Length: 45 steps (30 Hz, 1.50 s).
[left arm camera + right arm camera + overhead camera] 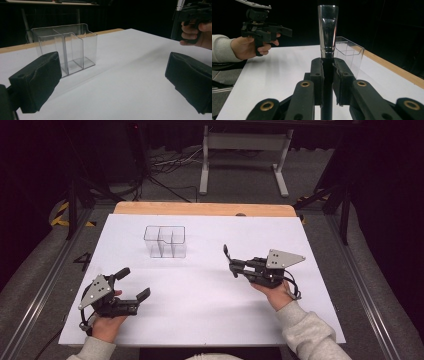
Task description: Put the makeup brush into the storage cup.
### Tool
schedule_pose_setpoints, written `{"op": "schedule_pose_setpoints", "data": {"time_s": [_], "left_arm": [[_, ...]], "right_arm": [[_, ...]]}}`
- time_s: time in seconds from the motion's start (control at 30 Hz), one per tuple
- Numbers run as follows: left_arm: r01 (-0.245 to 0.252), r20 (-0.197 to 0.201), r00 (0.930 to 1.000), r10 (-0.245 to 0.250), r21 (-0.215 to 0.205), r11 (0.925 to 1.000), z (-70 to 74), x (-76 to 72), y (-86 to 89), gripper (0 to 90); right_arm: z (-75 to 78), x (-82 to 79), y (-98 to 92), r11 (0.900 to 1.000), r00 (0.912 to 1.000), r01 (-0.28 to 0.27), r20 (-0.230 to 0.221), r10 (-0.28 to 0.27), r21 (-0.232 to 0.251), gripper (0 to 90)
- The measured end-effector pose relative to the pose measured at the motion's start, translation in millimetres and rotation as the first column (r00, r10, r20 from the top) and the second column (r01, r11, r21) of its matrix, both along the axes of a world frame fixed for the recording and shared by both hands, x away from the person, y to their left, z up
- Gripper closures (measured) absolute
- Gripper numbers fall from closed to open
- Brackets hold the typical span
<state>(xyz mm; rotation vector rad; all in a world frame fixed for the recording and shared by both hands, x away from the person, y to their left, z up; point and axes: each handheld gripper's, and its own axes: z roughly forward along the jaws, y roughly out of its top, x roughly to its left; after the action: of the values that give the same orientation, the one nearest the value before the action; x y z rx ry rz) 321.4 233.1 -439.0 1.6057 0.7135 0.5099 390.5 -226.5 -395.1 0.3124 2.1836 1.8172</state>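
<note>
the clear organizer [165,241] stands upright on the white worktop [200,285], toward its far side and left of centre; it is split into several open compartments, and nothing shows inside them. the right tool [231,261] sits to the right of the organizer, well apart from it, with its jaws clamped narrow on a brush [327,32]. in the right gripper view the brush's dark handle runs down between the two pads and its shiny metal ferrule rises above them, just in front of the organizer's corner. the left tool [134,284] is on the near side of the organizer, closer to the person, its jaws spread wide with nothing between them. in the left gripper view its two black pads [37,81] frame the organizer, which stands beyond them on the worktop, untouched.
</note>
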Motion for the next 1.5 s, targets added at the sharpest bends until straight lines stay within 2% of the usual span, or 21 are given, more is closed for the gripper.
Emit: {"op": "schedule_pose_setpoints", "data": {"time_s": [0.2, 0.37, 0.57, 0.97, 1.13, 1.37, 1.47, 1.5], "left_arm": [[0.005, -0.003, 1.0, -0.005, -0.004, 1.0, -0.5, 0.5, -1.2, 1.1], [0.008, -0.004, 1.0, -0.008, -0.001, 1.0, -0.8, 0.9, -1.8, 1.1], [0.017, -0.001, 0.9999, -0.017, -0.001, 0.9999, 0.1, 1.6, -3.7, 1.1], [0.089, 0.005, 0.996, -0.089, 0.001, 0.996, 15.2, 7.9, -24.2, 0.9], [0.131, -0.006, 0.9914, -0.13, 0.003, 0.9914, 23.1, 11.8, -35.7, 0.9], [0.175, 0.001, 0.9845, -0.176, 0.01, 0.9844, 32.2, 16.5, -49.8, 0.9], [0.193, -0.004, 0.9812, -0.193, 0.002, 0.9812, 34.5, 18.1, -53.7, 0.9], [0.203, -0.006, 0.9791, -0.203, -0.017, 0.979, 35.3, 19.4, -56.3, 0.9]], "right_arm": [[-16.2, -2.6, 9.2, 0.998, 0.9997, -0.023, 0.007, 0.023, 0.051, 79.4], [-21.3, -6.3, 12.9, 0.997, 0.9995, -0.027, 0.017, 0.026, 0.068, 79.3], [-27.8, -7.9, 17.1, 0.997, 0.9995, -0.027, 0.02, 0.025, 0.068, 79.3], [-33.5, -7.8, 25.3, 0.997, 0.9989, -0.042, 0.022, 0.041, 0.059, 79.3], [-36.4, -9.2, 32.0, 0.997, 0.998, -0.06, 0.025, 0.058, 0.054, 79.4], [-39.1, -10.5, 36.3, 0.996, 0.9971, -0.074, 0.021, 0.073, 0.047, 79.3], [-40.5, -11.0, 38.0, 0.996, 0.9968, -0.078, 0.022, 0.077, 0.044, 79.3], [-40.5, -11.0, 38.0, 0.996, 0.9968, -0.078, 0.022, 0.077, 0.044, 79.3]]}}
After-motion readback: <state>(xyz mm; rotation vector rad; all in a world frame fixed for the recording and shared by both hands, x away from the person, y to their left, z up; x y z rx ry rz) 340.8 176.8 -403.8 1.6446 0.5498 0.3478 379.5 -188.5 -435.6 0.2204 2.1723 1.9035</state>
